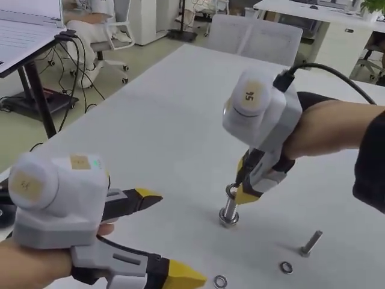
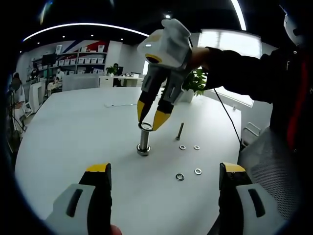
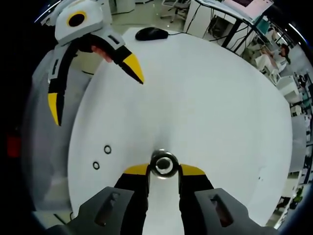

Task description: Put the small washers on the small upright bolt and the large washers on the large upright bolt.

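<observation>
**A:** How do the jaws of the right gripper (image 1: 243,192) stand?

**B:** They are drawn in narrow. The yellow tips pinch a large washer (image 3: 164,164) by its rim, one tip on each side, and the ring is held flat.

**A:** What is under it?

**B:** The large bolt (image 1: 228,212), standing upright on the white table (image 1: 180,120). The washer sits right at the bolt's top end, and the right gripper view looks down through the hole onto the bolt. I cannot tell whether the ring is already over the thread.

**A:** And the left gripper (image 1: 171,238)?

**B:** Its jaws are spread wide and empty. It is held low near the person, well apart from the bolt. In its own view the two tips stand far to either side, with the large bolt ahead between them.

**A:** Where are the other parts?

**B:** The small bolt (image 1: 310,242) is to the right of the large one and apart from it. It looks to be lying on its side. Four loose washers (image 2: 182,147) lie flat on the table near it, two close to the small bolt and two nearer the person. None of them touch either bolt.
</observation>
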### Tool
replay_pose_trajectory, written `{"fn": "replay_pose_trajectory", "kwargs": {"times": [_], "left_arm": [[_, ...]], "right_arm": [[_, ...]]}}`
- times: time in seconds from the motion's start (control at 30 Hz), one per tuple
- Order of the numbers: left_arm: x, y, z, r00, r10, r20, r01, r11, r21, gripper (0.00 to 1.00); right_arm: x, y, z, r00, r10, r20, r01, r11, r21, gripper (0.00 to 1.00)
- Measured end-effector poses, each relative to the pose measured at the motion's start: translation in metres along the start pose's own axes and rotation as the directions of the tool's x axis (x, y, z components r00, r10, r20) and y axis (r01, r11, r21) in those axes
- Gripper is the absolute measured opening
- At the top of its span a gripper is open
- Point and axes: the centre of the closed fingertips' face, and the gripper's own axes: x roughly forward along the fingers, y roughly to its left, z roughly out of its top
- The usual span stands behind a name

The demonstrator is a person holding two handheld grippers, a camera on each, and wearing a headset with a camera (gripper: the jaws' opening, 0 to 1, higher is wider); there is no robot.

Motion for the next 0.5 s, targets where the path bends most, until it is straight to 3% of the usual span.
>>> {"fn": "replay_pose_trajectory", "kwargs": {"times": [0.5], "left_arm": [[0.002,0.000,-0.003,1.0000,0.004,0.001,-0.004,1.000,-0.006,0.91]], "right_arm": [[0.015,0.001,-0.006,0.9996,0.020,-0.019,-0.020,1.000,0.009,0.23]]}}
